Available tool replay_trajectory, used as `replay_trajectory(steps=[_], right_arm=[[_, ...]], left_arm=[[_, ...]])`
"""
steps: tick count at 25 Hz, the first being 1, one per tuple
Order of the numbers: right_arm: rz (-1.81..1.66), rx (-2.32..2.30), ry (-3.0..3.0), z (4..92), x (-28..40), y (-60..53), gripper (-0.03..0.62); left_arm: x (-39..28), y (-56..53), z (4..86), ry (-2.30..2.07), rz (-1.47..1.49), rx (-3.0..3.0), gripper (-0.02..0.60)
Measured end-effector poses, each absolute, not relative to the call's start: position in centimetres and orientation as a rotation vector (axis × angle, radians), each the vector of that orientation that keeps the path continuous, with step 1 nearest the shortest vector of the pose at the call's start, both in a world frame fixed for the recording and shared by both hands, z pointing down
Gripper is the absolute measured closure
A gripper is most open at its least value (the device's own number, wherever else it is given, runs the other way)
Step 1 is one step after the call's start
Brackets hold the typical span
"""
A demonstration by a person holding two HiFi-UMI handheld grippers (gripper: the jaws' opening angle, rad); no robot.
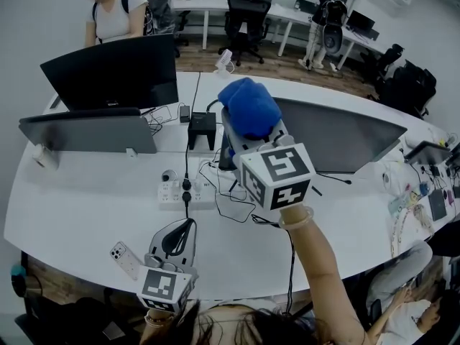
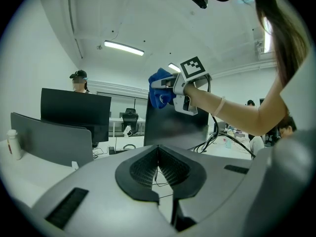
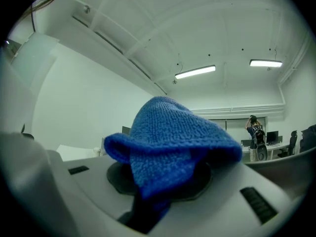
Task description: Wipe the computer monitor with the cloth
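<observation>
Grey left gripper point(image 2: 158, 168) closed on nothing; right gripper point(image 1: 251, 129) clamping a blue microfibre cloth point(image 1: 248, 106).
Left jaws meet low over the white desk point(image 1: 86, 207), a phone point(image 1: 126, 259) just to their left and a power strip point(image 1: 185, 192) ahead. Rightward, the cloth bunches over the raised right jaws, by the top corner of the dark computer monitor point(image 1: 345, 146).

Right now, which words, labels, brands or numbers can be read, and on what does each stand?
No text can be read.
Left tool, right tool: their cubes show black-and-white square patterns, not letters.
Far black monitor: small mark on its lower edge, too blurred to read.
Cloth in the right tool: no label shows.
</observation>
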State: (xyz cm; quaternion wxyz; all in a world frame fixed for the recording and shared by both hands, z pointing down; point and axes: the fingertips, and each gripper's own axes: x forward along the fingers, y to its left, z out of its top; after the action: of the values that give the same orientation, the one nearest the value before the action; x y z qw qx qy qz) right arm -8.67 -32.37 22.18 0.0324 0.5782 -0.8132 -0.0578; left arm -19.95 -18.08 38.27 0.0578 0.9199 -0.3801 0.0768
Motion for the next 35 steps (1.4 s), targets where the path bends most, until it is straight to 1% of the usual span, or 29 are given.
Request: replay_trajectory(steps=[35], right_arm=[[-0.185, 1.831, -2.511, 22.0, -0.6, -30.7, 0.494]], left_arm=[[-12.6, -15.5, 37.9, -1.110, 0.244, 2.810, 0.572]])
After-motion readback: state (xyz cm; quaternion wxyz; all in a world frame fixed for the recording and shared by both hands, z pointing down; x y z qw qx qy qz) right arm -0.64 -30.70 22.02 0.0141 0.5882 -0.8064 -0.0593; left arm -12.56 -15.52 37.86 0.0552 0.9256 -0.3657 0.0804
